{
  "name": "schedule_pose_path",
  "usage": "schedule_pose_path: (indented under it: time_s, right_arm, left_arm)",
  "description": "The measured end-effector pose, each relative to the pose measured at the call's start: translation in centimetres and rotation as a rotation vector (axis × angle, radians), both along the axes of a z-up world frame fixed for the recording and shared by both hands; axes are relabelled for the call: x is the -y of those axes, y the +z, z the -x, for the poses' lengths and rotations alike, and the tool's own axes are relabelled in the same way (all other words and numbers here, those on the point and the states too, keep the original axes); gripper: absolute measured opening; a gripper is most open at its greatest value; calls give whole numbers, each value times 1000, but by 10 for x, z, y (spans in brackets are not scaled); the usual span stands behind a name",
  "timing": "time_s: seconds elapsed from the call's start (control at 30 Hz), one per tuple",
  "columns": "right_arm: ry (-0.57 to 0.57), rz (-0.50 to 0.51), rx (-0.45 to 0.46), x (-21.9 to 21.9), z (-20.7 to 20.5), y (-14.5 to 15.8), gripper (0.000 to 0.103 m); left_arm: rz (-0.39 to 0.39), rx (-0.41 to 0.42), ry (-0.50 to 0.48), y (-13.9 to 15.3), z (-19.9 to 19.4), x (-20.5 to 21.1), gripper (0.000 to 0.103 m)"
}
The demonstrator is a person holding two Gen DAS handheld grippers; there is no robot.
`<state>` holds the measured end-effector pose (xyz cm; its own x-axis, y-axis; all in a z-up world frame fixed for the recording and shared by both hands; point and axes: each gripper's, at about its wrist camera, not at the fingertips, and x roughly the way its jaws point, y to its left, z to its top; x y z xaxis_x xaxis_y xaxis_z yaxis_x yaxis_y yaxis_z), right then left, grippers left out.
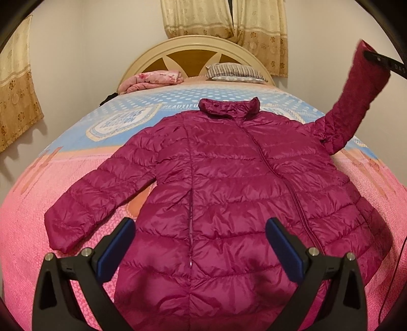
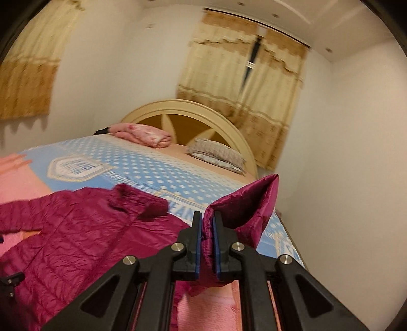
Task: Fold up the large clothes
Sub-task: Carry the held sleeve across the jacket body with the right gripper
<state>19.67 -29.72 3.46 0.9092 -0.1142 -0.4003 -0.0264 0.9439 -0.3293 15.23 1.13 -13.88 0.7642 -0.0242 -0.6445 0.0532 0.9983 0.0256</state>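
A magenta quilted puffer jacket [image 1: 229, 183] lies front up on the bed, collar toward the headboard. Its left sleeve [image 1: 84, 203] lies flat on the cover. My left gripper [image 1: 201, 226] is open and empty, hovering above the jacket's lower half. My right gripper [image 2: 207, 224] is shut on the cuff of the jacket's right sleeve [image 2: 244, 203] and holds it up off the bed. In the left wrist view the raised sleeve [image 1: 356, 101] slants up to the right gripper [image 1: 368, 54] at the upper right. The jacket body [image 2: 76, 236] shows in the right wrist view.
The bed has a pink and blue cover [image 1: 38, 229] and a cream arched headboard [image 1: 193, 43]. A folded pink blanket [image 1: 152, 80] and a striped pillow [image 1: 234, 71] lie at the head. Curtains [image 1: 223, 17] hang behind. A white wall [image 2: 343, 152] stands close on the right.
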Motion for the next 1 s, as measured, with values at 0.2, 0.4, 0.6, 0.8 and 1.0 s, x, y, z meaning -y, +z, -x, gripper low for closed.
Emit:
schedule_pose_path:
  time_s: [0.2, 0.4, 0.6, 0.8, 1.0]
  right_arm:
    - [112, 47, -31, -44, -4, -25, 7]
    - [204, 34, -73, -85, -4, -54, 7]
    - [279, 28, -113, -125, -2, -88, 7]
    - [338, -11, -213, -147, -4, -124, 7]
    - [322, -140, -339, -109, 0, -148, 19]
  left_arm:
    - [4, 0, 14, 0, 0, -7, 103]
    - [5, -8, 47, -3, 1, -19, 103]
    - [7, -19, 88, -7, 1, -35, 103]
    - [5, -28, 113, -9, 1, -45, 103]
    - [-15, -4, 90, 1, -12, -40, 103]
